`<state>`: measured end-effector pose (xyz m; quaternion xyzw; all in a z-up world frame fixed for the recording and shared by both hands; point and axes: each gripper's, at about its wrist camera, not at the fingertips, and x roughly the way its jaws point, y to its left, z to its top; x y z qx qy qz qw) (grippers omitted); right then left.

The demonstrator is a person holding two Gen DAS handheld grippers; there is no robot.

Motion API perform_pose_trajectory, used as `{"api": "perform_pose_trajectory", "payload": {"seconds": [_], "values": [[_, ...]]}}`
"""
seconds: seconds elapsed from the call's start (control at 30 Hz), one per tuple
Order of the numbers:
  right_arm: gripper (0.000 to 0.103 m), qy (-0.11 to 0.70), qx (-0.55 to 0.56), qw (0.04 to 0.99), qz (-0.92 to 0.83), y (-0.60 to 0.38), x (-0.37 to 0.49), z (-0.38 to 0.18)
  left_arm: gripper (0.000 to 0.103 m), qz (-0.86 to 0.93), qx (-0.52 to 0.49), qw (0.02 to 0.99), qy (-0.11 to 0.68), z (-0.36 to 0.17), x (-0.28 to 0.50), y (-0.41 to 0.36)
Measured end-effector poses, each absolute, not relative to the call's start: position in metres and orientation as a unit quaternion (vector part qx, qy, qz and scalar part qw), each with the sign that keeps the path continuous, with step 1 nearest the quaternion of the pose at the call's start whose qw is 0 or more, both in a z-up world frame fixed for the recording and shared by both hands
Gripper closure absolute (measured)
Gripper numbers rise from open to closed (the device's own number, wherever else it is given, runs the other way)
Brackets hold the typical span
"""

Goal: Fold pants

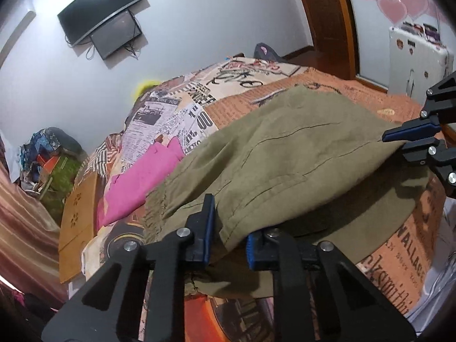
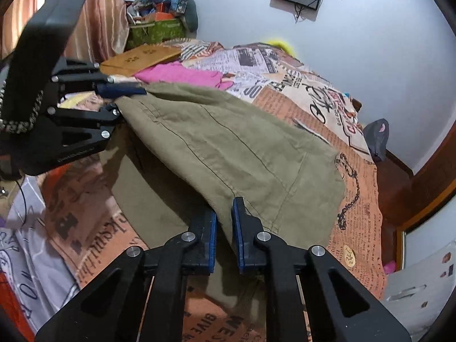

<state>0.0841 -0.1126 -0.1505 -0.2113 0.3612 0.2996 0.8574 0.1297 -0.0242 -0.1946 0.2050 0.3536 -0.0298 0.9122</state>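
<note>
Olive-green pants (image 1: 285, 154) lie across the bed, their near edge lifted off the bedspread. My left gripper (image 1: 228, 236) is shut on the near edge of the pants at the waistband end, cloth pinched between its blue pads. It also shows in the right wrist view (image 2: 122, 97), holding that end up. My right gripper (image 2: 225, 228) is shut on the other end of the lifted edge of the pants (image 2: 242, 148). In the left wrist view it (image 1: 399, 139) grips the cloth at the right. A lower layer of pants stays flat underneath.
The bedspread (image 1: 285, 85) has orange and newspaper-print patches. A pink garment (image 1: 142, 179) lies beyond the pants on the left. A wooden board (image 1: 77, 222) leans at the bed's side. A white suitcase (image 1: 413, 62) stands by the door. Clutter is piled in the corner (image 2: 159, 8).
</note>
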Motion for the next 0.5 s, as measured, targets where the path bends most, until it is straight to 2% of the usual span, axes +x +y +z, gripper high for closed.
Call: {"api": "perform_pose_trajectory", "payload": {"seconds": [0.2,0.5], "values": [[0.094,0.355,-0.213,0.857,0.306,-0.117,0.071,-0.140,0.086,-0.043,0.188,0.920,0.342,-0.182,0.112,-0.027],[0.094,0.383,-0.200,0.848,0.306,-0.125,0.052,-0.157,0.085,-0.059,0.183,0.912,0.361,-0.196,0.094,-0.034]]}}
